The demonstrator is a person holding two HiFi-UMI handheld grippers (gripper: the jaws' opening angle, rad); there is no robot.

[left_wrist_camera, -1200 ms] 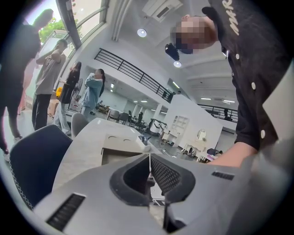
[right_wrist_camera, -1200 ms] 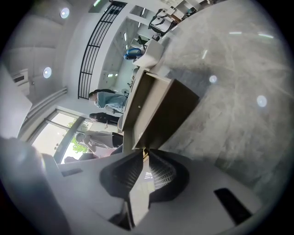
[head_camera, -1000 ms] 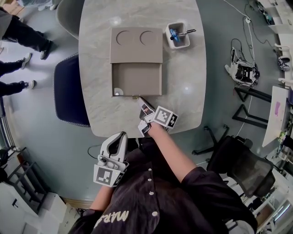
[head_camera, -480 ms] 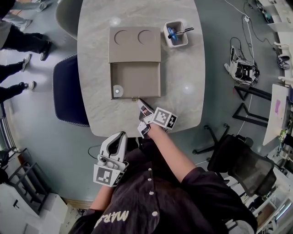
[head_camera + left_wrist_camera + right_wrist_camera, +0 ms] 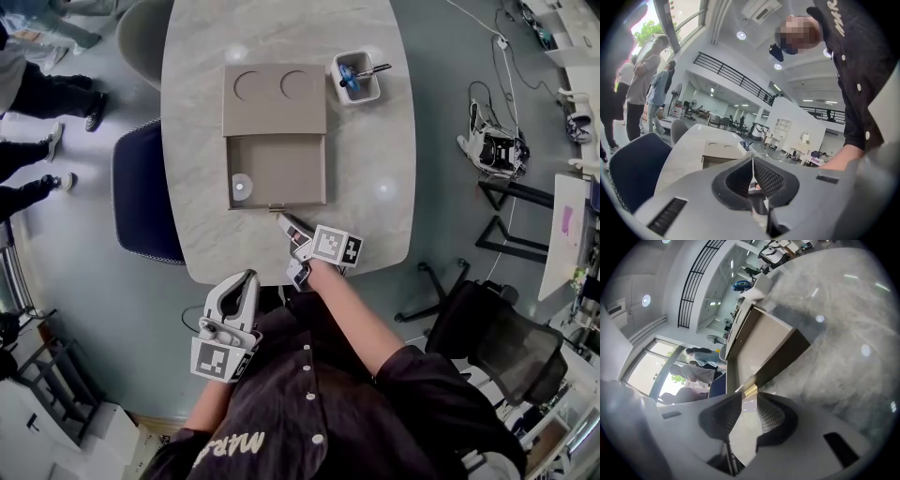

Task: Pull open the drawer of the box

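Head view: drawer (image 5: 277, 171) drawn out toward 6 o'clock; right hand-held gripper (image 5: 282, 218) narrowly parted, just off brass handle (image 5: 277, 206); withdrawal judged next.

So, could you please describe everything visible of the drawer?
The drawer is tan and shallow, pulled well out of the box toward the person, on the table. A gold handle sits mid-front; a small round object lies in its near-left corner. The open right tongs point at the handle, not gripping it.
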